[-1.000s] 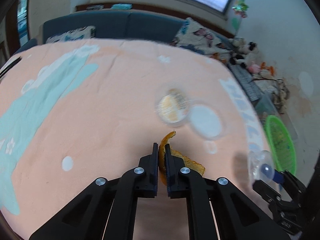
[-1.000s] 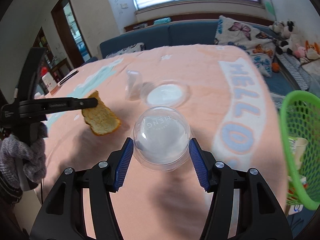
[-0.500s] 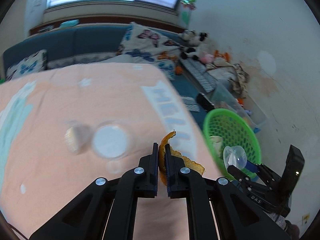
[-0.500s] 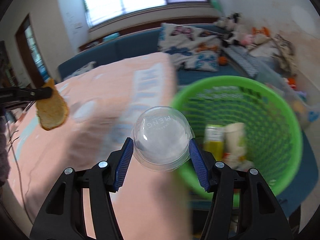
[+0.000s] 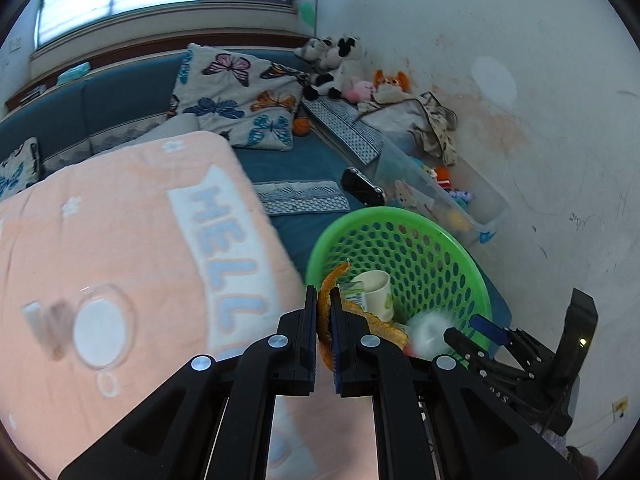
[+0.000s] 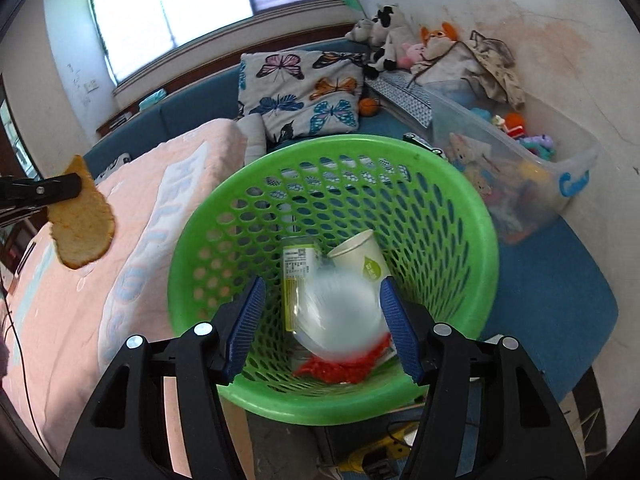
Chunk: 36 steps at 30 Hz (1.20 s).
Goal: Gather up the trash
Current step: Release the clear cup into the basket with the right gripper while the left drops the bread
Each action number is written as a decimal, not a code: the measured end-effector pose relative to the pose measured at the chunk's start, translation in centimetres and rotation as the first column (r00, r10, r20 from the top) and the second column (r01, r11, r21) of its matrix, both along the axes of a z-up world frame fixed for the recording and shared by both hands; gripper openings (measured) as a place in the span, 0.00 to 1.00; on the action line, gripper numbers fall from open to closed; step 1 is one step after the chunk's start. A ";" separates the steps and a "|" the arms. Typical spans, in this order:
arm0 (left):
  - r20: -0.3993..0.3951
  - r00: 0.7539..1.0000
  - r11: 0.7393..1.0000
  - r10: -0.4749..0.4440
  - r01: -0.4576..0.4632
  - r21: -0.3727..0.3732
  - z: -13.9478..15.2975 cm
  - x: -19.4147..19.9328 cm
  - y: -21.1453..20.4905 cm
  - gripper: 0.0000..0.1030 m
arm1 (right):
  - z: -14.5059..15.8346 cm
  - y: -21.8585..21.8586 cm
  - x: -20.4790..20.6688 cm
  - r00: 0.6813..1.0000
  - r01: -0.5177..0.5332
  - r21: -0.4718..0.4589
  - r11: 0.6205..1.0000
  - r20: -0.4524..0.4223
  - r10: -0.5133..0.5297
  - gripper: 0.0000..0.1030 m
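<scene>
My left gripper (image 5: pixel 323 308) is shut on a slice of toast (image 5: pixel 384 330), held in the air near the rim of the green mesh basket (image 5: pixel 420 224). From the right wrist view the toast (image 6: pixel 82 224) hangs left of the basket (image 6: pixel 460 200), over the table. My right gripper (image 6: pixel 322 320) is open above the basket. A clear plastic dome lid (image 6: pixel 340 320), blurred, is falling free between its fingers into the basket; it also shows in the left wrist view (image 5: pixel 426 334). A paper cup (image 6: pixel 362 258) and a labelled bottle (image 6: pixel 298 272) lie inside.
The table under a peach "HELLO" cloth (image 5: pixel 120 240) holds a clear lid (image 5: pixel 100 328) and a small clear item (image 5: pixel 48 328). A blue sofa with a butterfly pillow (image 5: pixel 240 100), plush toys (image 5: pixel 336 64) and a clear toy bin (image 5: pixel 440 196) stand behind the basket.
Both grippers swung from the table to the basket. My right gripper opened and let go of the dome lid, which now drops into the basket. The left still grips the toast.
</scene>
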State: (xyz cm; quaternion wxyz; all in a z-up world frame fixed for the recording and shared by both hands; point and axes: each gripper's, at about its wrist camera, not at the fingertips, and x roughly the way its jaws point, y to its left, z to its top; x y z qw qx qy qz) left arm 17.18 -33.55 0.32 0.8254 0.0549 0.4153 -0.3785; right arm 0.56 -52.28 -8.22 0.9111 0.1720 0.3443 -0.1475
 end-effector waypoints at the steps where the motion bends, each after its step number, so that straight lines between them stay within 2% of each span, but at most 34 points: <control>1: -0.003 1.000 1.000 -0.005 0.005 0.004 -0.2 0.0 -0.8 0.06 | 0.1 -0.1 -0.3 1.000 0.004 0.001 1.000 0.005 -0.004 0.62; 16: -0.068 0.995 0.996 -0.079 0.081 0.035 -3.4 -1.1 -7.5 0.06 | 1.2 0.0 -3.1 0.999 0.023 0.017 1.000 0.047 -0.024 0.67; 19: -0.104 0.991 0.995 -0.089 0.093 0.035 -4.2 -1.3 -8.0 0.08 | 1.1 0.0 -3.5 0.999 0.026 0.016 1.000 0.044 -0.027 0.67; 21: -0.117 0.989 0.995 -0.092 0.096 0.029 -4.4 -1.3 -8.0 0.12 | 1.1 -0.1 -3.7 0.998 0.031 0.019 0.999 0.045 -0.032 0.67; 24: -0.106 0.990 0.995 -0.097 0.100 0.030 -4.3 -1.5 -7.7 0.28 | 1.1 -0.1 -3.9 0.998 0.038 0.028 0.999 0.049 -0.039 0.67; 25: -0.099 0.990 0.995 -0.096 0.099 0.024 -4.0 -1.6 -7.5 0.41 | 1.1 0.0 -3.9 0.998 0.037 0.033 0.999 0.050 -0.039 0.67; 26: -0.087 0.992 0.995 -0.093 0.095 0.019 -3.8 -1.6 -7.1 0.48 | 1.2 0.1 -3.8 0.998 0.035 0.036 0.999 0.052 -0.037 0.67; 32: -0.051 0.995 0.996 -0.087 0.088 0.025 -2.5 -1.8 -5.0 0.51 | 1.7 1.2 -3.4 0.998 -0.001 0.043 0.999 0.065 -0.002 0.67; 36: -0.015 0.998 0.998 -0.054 0.055 0.043 -2.1 -1.7 -2.2 0.55 | 2.3 3.3 -2.4 0.996 -0.059 0.037 0.998 0.068 0.056 0.68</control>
